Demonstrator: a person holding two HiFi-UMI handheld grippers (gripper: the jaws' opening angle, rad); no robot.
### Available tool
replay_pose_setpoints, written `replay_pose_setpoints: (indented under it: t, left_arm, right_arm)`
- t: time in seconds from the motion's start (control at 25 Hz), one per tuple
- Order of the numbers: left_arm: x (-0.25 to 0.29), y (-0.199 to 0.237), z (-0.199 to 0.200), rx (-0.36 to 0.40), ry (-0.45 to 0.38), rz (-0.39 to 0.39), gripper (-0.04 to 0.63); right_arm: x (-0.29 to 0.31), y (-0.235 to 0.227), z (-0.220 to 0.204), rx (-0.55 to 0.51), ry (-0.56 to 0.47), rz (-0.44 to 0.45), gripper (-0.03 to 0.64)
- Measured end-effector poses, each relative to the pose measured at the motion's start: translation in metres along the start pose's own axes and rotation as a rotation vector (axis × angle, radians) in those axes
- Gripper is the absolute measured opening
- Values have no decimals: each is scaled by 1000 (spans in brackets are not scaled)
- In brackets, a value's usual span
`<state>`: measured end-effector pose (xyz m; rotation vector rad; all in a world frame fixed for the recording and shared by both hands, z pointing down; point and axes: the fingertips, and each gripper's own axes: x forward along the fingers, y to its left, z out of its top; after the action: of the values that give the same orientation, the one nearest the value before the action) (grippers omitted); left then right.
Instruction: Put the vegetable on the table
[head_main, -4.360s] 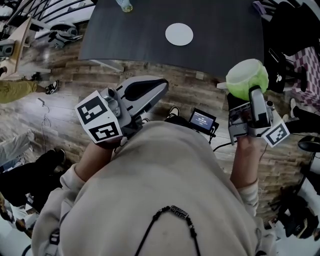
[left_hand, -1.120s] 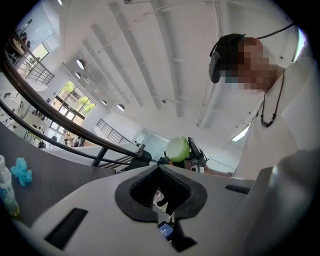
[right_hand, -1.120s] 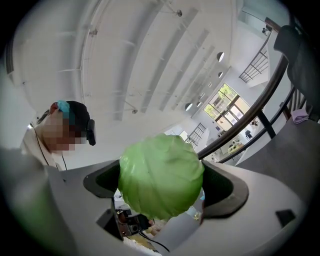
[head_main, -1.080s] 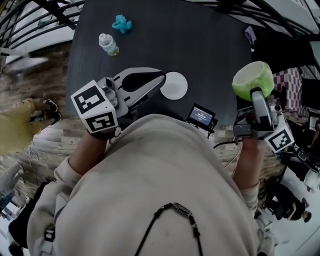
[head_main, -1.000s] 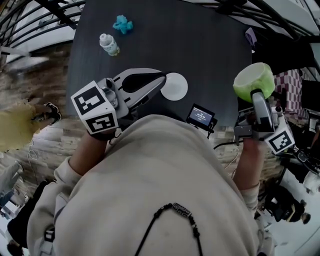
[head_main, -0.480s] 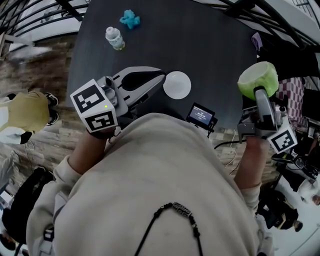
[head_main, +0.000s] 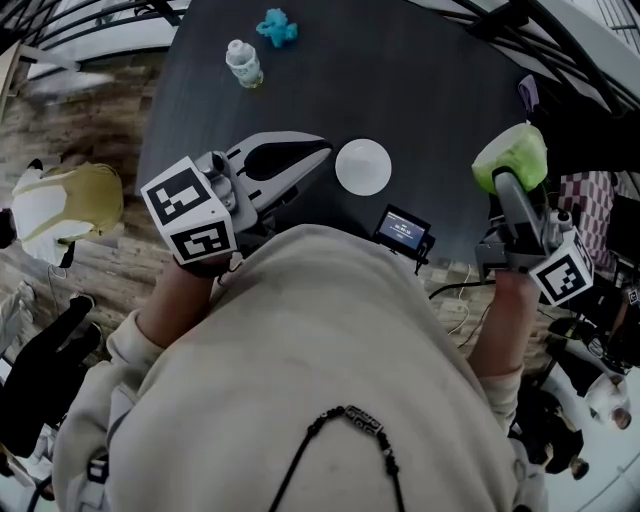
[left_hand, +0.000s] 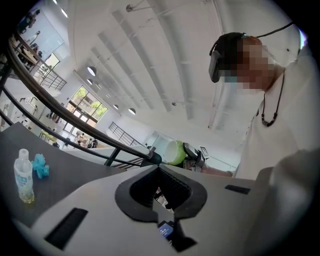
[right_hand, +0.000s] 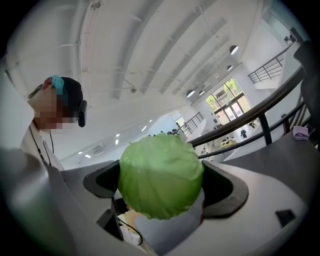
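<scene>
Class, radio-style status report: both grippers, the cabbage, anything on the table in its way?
Right gripper shut on cabbage, held near table right edge, not down. Left gripper shut, empty. Plate, bottle, blue toy lie left of cabbage.

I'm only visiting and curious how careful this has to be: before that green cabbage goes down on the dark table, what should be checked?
1. Grip: the right gripper holds the cabbage between its jaws. Ok.
2. Left gripper: shut, nothing in it, away from the cabbage. Ok.
3. Landing spot: bare table right of the white disc. Ok.
4. Bottle and blue toy: far left, off that spot. Ok.
5. Cabbage fully over the table: it shows at the right edge. Cannot tell.
</scene>
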<state>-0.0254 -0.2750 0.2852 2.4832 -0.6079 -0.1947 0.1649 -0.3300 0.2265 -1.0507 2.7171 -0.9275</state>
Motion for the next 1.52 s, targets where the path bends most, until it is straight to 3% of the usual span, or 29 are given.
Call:
replay_pose_setpoints:
  t: [0.28, 0.48, 0.84, 1.52]
  left_arm:
    - [-10, 7, -7, -21, 2, 35, 6]
    - [-15, 11, -12, -31, 0, 51, 6]
    - [-26, 24, -25, -54, -1, 92, 6]
    - [-44, 46, -47, -131, 6, 183, 6]
  right_arm:
    - [18, -6, -12, -59, 84, -23, 486]
    - [25, -13, -25, -34, 118, -37, 488]
    - [48, -14, -41, -79, 187, -19, 488]
    - [85, -60, -113, -37, 375, -37, 486]
